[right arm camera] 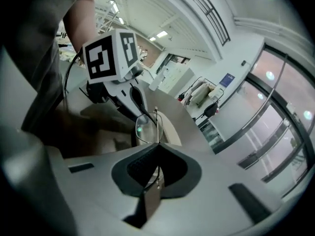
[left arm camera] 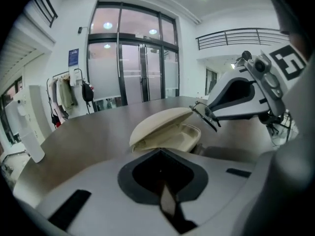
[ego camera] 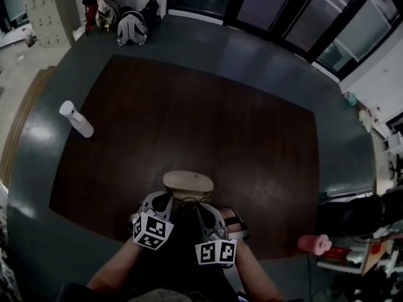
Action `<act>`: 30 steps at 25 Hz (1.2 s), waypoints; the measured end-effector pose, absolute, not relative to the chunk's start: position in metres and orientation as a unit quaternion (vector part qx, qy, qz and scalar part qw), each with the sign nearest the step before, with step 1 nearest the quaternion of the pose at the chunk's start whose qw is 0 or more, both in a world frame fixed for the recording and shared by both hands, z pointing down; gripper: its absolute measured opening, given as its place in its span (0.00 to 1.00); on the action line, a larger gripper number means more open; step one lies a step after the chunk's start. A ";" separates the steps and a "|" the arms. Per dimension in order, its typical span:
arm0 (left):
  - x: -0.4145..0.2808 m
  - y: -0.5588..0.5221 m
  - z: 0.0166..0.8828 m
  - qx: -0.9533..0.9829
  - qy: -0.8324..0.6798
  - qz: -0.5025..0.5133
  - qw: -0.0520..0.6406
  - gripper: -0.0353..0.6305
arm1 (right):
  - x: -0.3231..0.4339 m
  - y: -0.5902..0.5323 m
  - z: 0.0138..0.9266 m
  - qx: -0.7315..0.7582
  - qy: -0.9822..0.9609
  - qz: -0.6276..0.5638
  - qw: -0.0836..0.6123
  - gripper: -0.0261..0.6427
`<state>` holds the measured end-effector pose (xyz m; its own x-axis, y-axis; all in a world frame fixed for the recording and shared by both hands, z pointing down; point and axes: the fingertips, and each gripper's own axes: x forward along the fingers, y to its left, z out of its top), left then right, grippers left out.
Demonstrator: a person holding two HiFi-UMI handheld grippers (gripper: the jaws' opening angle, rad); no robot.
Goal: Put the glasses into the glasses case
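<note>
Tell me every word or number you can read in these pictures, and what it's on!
No words or numbers can be read here.
Blue sign on the wall beside the glass doors: too small to read.
Marker cube: black-and-white square patterns, not letters.
Glasses case: no print visible.

One dark table [ego camera: 189,106] carries one beige glasses case [ego camera: 187,182] and one white spray bottle [ego camera: 76,119]. There is one pair of glasses [right arm camera: 144,127]. The grippers number two, the left gripper [left arm camera: 161,154] and the right gripper [right arm camera: 156,149], and one pink cylinder [ego camera: 314,243] lies off the table.
</note>
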<state>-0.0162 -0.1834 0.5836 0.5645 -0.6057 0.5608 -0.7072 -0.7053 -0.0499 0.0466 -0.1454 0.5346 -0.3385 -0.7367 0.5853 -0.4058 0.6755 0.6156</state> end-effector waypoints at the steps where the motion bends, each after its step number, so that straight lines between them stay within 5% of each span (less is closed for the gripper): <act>1: -0.017 -0.184 0.586 0.880 -0.371 0.281 0.095 0.06 | 0.047 -0.147 0.537 0.351 -0.793 -0.190 0.460 0.02; 14: -0.014 -0.185 0.591 0.889 -0.349 0.280 0.102 0.06 | 0.055 -0.170 0.561 0.330 -0.733 -0.199 0.561 0.02; 30: -0.016 -0.185 0.591 0.892 -0.340 0.278 0.108 0.06 | 0.044 -0.196 0.565 0.409 -0.699 -0.212 0.547 0.02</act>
<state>-0.0162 -0.1846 0.5914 0.6144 -0.5455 0.5700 -0.6661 -0.7459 0.0042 0.0445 -0.1957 0.5652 -0.0675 -0.8036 0.5913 -0.3411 0.5756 0.7432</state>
